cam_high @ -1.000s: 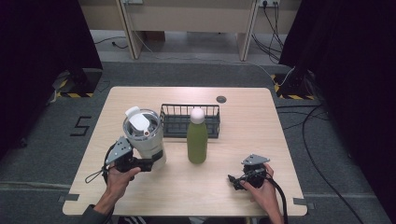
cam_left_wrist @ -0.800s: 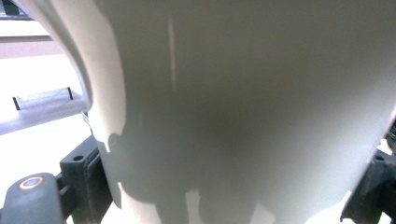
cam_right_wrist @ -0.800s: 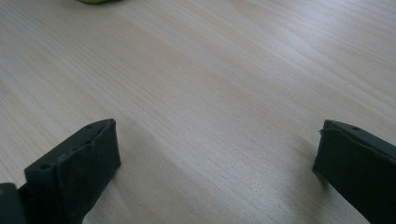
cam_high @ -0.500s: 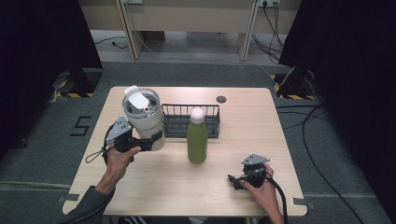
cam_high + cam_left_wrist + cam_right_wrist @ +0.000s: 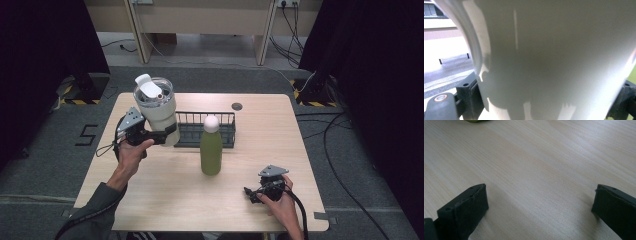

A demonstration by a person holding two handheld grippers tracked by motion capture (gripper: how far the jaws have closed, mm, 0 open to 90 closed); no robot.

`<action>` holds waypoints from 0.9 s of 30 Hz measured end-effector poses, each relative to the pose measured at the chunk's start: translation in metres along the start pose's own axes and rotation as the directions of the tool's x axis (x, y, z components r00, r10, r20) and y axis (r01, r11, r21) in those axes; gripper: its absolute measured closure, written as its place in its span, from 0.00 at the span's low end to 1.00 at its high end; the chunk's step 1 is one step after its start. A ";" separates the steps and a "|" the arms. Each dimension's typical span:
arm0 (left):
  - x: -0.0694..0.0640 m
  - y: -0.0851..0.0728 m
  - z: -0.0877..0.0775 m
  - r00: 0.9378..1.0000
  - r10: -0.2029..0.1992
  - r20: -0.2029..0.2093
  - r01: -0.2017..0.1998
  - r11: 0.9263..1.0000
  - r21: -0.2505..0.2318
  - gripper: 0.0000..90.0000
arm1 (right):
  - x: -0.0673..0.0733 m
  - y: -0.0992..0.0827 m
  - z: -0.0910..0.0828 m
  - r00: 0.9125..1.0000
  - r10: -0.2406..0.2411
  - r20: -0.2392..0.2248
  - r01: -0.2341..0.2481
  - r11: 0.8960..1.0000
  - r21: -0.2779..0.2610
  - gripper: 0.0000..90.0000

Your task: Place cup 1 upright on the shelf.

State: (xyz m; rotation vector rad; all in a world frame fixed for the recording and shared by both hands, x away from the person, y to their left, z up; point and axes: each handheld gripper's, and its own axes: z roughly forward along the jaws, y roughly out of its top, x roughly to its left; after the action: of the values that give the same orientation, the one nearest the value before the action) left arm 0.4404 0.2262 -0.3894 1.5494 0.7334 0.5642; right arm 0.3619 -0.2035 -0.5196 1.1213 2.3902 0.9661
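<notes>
Left hand-held gripper [image 5: 162, 136] clamps white lidded plastic tumbler [image 5: 156, 110], upright, lifted just left of black wire basket [image 5: 207, 129]; right hand-held gripper [image 5: 252, 192] spread, resting on surface [image 5: 165, 200].

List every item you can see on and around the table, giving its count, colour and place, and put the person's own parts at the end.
tumbler: 1, white with a clear lid, lifted above the table's far left, clamped in the left gripper
bottle: 1, green with a white cap, upright at mid-table
wire basket: 1, black, behind the bottle
table: 1, light wood, centre
round insert: 1, dark, in the tabletop near the far edge
cables: several, black, on the grey floor at right
left gripper: 1, black, shut on the tumbler's lower body
right gripper: 1, black, open, low over the table's near right
hands: 2, one on each gripper
</notes>
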 end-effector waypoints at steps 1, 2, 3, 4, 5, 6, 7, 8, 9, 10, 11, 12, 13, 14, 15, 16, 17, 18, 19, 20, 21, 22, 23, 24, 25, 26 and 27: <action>0.002 0.001 0.003 1.000 0.001 -0.008 -0.001 1.000 0.002 0.12 | 0.000 0.000 0.000 1.000 -0.002 0.000 0.002 1.000 -0.001 0.00; 0.002 0.001 0.003 1.000 0.001 -0.008 -0.001 1.000 0.002 0.12 | 0.000 0.000 0.000 1.000 -0.002 0.000 0.002 1.000 -0.001 0.00; 0.003 0.002 0.005 1.000 -0.001 -0.010 0.001 1.000 0.004 0.12 | 0.000 0.000 0.000 1.000 -0.002 0.000 0.002 1.000 -0.001 0.00; 0.004 0.003 0.006 1.000 -0.005 -0.009 0.005 1.000 0.007 0.12 | 0.000 0.000 0.000 1.000 0.001 0.000 -0.001 1.000 0.000 0.00; 0.006 0.004 0.010 1.000 -0.009 -0.010 0.009 1.000 0.011 0.12 | 0.000 0.000 0.000 1.000 -0.001 -0.001 0.001 1.000 -0.001 0.00; 0.006 0.004 0.010 1.000 -0.009 -0.010 0.009 1.000 0.011 0.12 | 0.000 0.000 0.000 1.000 -0.001 -0.001 0.001 1.000 -0.001 0.00; 0.008 0.005 0.014 1.000 -0.004 -0.015 0.004 1.000 0.017 0.12 | 0.000 0.000 0.000 1.000 0.000 -0.001 0.000 1.000 -0.001 0.00; 0.008 0.005 0.014 1.000 -0.004 -0.015 0.004 1.000 0.017 0.12 | 0.000 0.000 0.000 1.000 0.000 -0.001 0.000 1.000 -0.001 0.00; 0.009 0.006 0.016 1.000 0.000 -0.015 0.000 1.000 0.019 0.12 | 0.000 0.000 0.000 1.000 0.000 -0.001 0.000 1.000 -0.001 0.00; 0.009 0.006 0.018 1.000 0.006 -0.015 -0.005 1.000 0.019 0.12 | 0.000 0.000 0.000 1.000 0.000 -0.001 0.000 1.000 -0.001 0.00; 0.010 0.007 0.022 1.000 0.005 -0.013 -0.005 1.000 0.019 0.12 | 0.000 0.000 0.000 1.000 0.000 -0.001 0.000 1.000 0.001 0.00; 0.010 0.007 0.022 1.000 0.005 -0.013 -0.005 1.000 0.019 0.12 | 0.000 0.000 0.000 1.000 0.000 -0.001 0.000 1.000 0.001 0.00; 0.011 0.007 0.025 1.000 0.001 -0.012 -0.001 1.000 0.018 0.12 | 0.000 0.000 0.000 1.000 0.001 -0.001 -0.001 1.000 0.001 0.00; 0.011 0.007 0.027 1.000 0.001 -0.010 -0.001 1.000 0.019 0.12 | 0.000 0.000 0.000 1.000 0.001 -0.001 -0.001 1.000 0.001 0.00; 0.012 0.008 0.032 1.000 0.004 -0.010 -0.004 1.000 0.014 0.12 | 0.000 0.000 0.000 1.000 0.000 -0.002 0.000 1.000 0.001 0.00; 0.012 0.008 0.032 1.000 0.004 -0.010 -0.004 1.000 0.014 0.12 | 0.000 0.000 0.000 1.000 0.000 -0.002 0.000 1.000 0.001 0.00; 0.012 0.009 0.035 1.000 0.001 -0.010 -0.001 1.000 0.011 0.12 | 0.000 0.000 0.000 1.000 0.000 -0.002 0.000 1.000 0.001 0.00; 0.013 0.010 0.037 1.000 -0.004 -0.008 0.004 1.000 0.009 0.12 | 0.000 0.000 0.000 1.000 -0.001 -0.002 0.001 1.000 0.001 0.00; 0.014 0.012 0.043 1.000 -0.004 -0.007 0.005 1.000 0.007 0.12 | 0.000 0.000 0.000 1.000 -0.001 -0.002 0.001 1.000 0.001 0.00; 0.014 0.012 0.043 1.000 -0.004 -0.007 0.005 1.000 0.007 0.12 | 0.000 0.000 0.000 1.000 -0.001 -0.002 0.001 1.000 0.001 0.00; 0.014 0.013 0.048 1.000 0.005 -0.007 -0.005 1.000 0.008 0.12 | 0.000 0.000 0.000 1.000 -0.003 -0.002 0.003 1.000 0.001 0.00; 0.014 0.013 0.048 1.000 0.005 -0.007 -0.005 1.000 0.008 0.12 | 0.000 0.000 0.000 1.000 -0.003 -0.002 0.003 1.000 0.001 0.00; 0.014 0.014 0.051 1.000 0.007 -0.009 -0.007 1.000 0.010 0.12 | 0.000 0.000 0.000 1.000 -0.003 -0.003 0.003 1.000 0.001 0.00; 0.014 0.014 0.053 1.000 0.007 -0.007 -0.007 1.000 0.012 0.12 | 0.000 0.000 0.000 1.000 -0.003 -0.003 0.003 1.000 0.002 0.00; 0.014 0.015 0.057 1.000 0.010 -0.002 -0.010 1.000 0.012 0.12 | 0.000 0.001 0.000 1.000 -0.002 -0.003 0.002 1.000 0.002 0.00; 0.014 0.015 0.057 1.000 0.010 -0.002 -0.010 1.000 0.012 0.12 | 0.000 0.001 0.000 1.000 -0.002 -0.003 0.002 1.000 0.002 0.00; 0.014 0.014 0.062 1.000 0.008 0.006 -0.008 1.000 0.009 0.12 | 0.000 0.001 0.000 1.000 -0.002 -0.003 0.002 1.000 0.002 0.00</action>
State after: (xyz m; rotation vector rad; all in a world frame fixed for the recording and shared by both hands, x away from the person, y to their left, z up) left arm 0.4966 0.1946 -0.3833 1.5620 0.7261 0.5629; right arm 0.3623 -0.2033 -0.5194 1.1186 2.3949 0.9652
